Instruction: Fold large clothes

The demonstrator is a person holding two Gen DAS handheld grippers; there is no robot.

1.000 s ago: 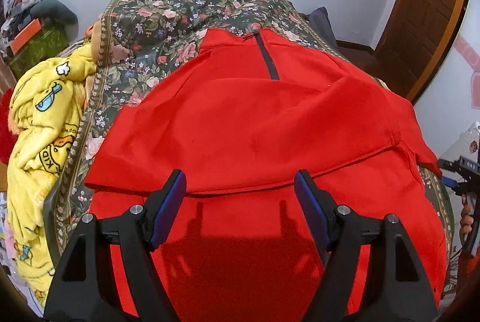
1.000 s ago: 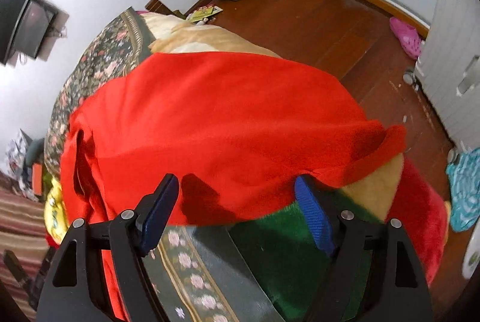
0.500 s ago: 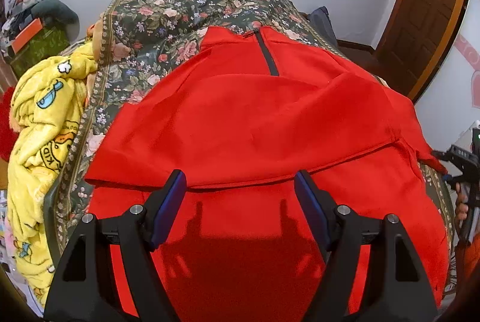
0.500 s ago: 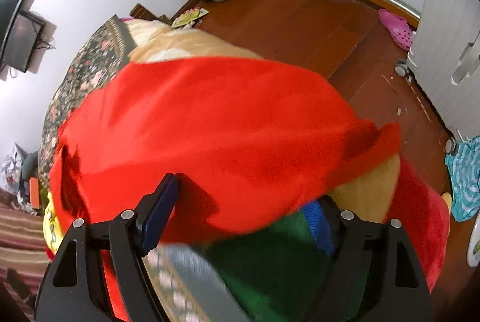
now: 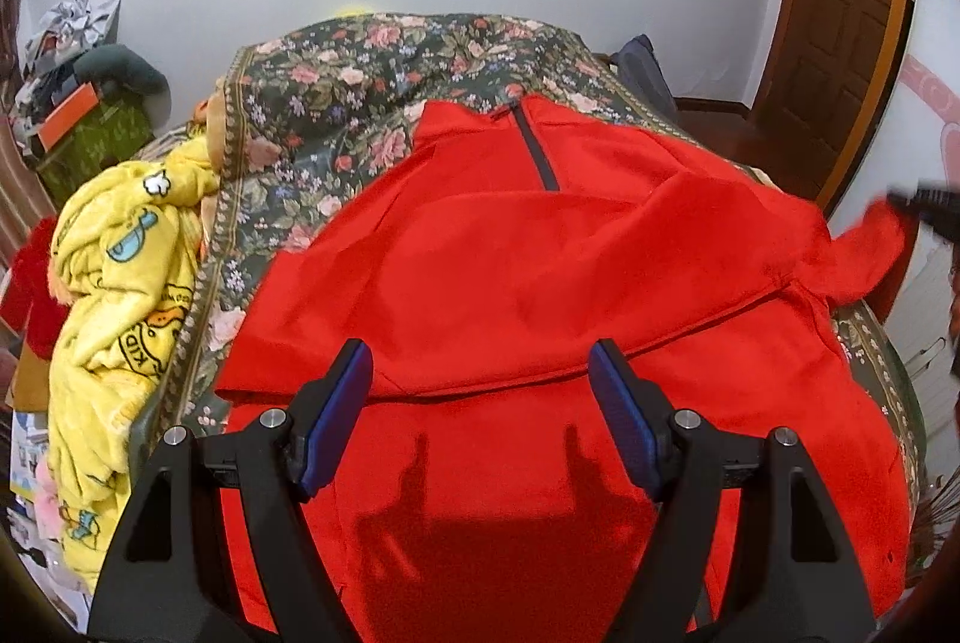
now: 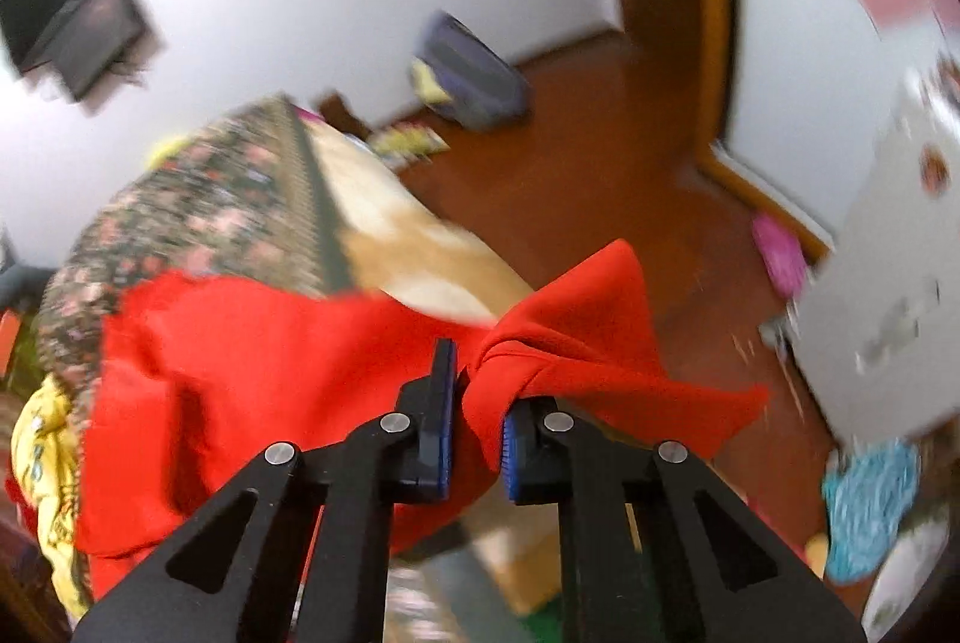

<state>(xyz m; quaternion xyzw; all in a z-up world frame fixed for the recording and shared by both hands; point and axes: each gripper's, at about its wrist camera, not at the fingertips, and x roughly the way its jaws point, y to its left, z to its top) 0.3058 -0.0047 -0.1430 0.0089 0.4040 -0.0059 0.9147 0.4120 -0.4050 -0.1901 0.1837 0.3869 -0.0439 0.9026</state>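
The red garment [image 5: 540,295] is lying spread over the floral bed [image 5: 372,85], reaching its near edge. The right hand-held gripper [image 6: 477,427] is clenching a bunched sleeve end off the bed's right edge, likely starting a fold inward. The left hand-held gripper [image 5: 480,421] is hovering released above the hem. No containers are in play.

The room was evenly and brightly lit from overhead. The left claw [image 5: 480,403] threw a soft double shadow of its fingers onto the red garment [image 5: 540,271] below it. That view was sharp, though the fisheye bent the door [image 5: 852,19] and walls and left dark corners. The right wrist view was smeared with motion blur; the wall screen [image 6: 78,19], floor [image 6: 600,151] and pink slipper [image 6: 780,253] were streaked, and only the right claw [image 6: 477,403] stayed crisp.
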